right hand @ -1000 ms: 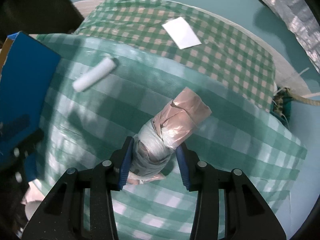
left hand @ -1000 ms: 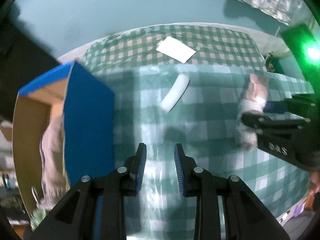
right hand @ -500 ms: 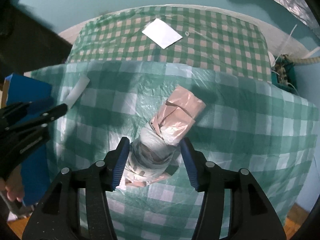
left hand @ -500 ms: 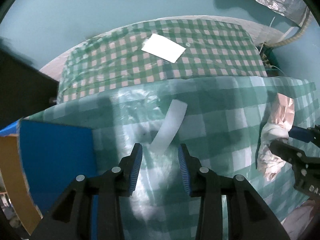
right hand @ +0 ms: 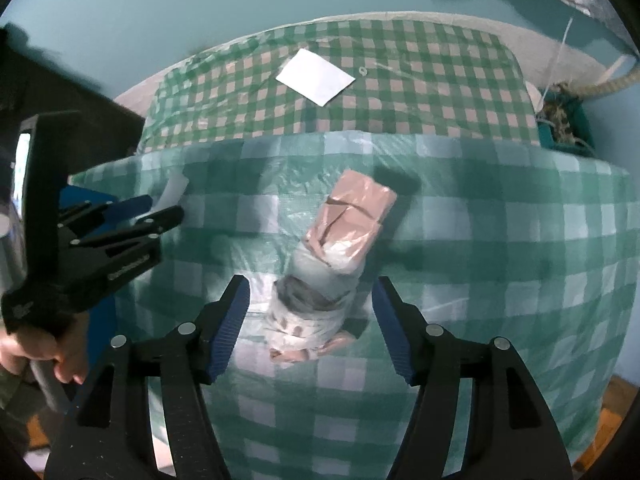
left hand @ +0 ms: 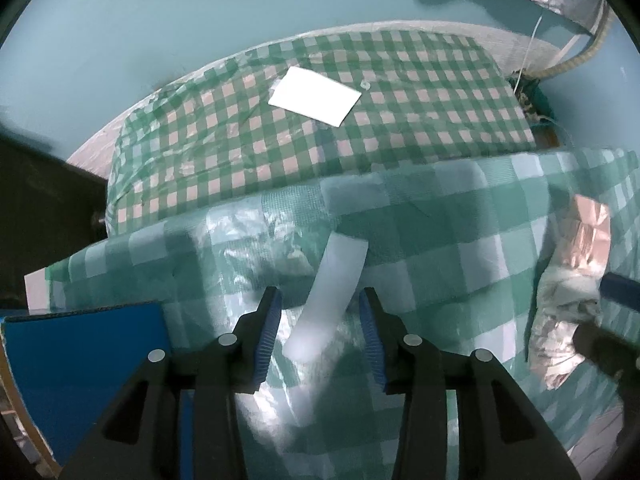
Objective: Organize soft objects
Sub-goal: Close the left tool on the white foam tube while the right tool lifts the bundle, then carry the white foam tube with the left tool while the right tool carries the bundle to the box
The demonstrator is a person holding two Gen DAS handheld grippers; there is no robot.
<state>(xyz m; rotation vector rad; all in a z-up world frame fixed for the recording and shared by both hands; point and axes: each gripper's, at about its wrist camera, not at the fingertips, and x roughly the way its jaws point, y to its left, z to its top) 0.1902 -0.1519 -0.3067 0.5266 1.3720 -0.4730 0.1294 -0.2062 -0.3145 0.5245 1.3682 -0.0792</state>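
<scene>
- Two grippers in view, both over a tabletop [left hand: 440, 240] covered in green-checked plastic cloth.
- Left gripper [left hand: 320, 330]: jaws spread wide, straddling the near end of a white foam roll [left hand: 332, 296]; pads not touching it.
- White foam roll lies flat on the cloth, long axis running from 6 toward 1 o'clock in the left wrist view; in the right wrist view only its far tip [right hand: 174, 190] shows, at 10 o'clock, just past the left gripper [right hand: 160, 210].
- Right gripper [right hand: 310, 326]: jaws wide, a gap on each side of a plastic-wrapped soft bundle [right hand: 332, 264]; nothing held.
- Bundle is pink at the far end, whitish-grey at the near end, lying on the cloth pointing toward 1 o'clock; near end sits between the blue pads [right hand: 230, 328].
- Same bundle [left hand: 568, 292] shows at 3 o'clock in the left view, well apart from the roll.
- Blue box [left hand: 88, 364] at 8 o'clock in the left view, near the left gripper.
- White card [left hand: 314, 96] at 12 o'clock on the smaller-checked cloth behind.
- Person's hand [right hand: 36, 354] grips the left gripper handle at 8 o'clock.
</scene>
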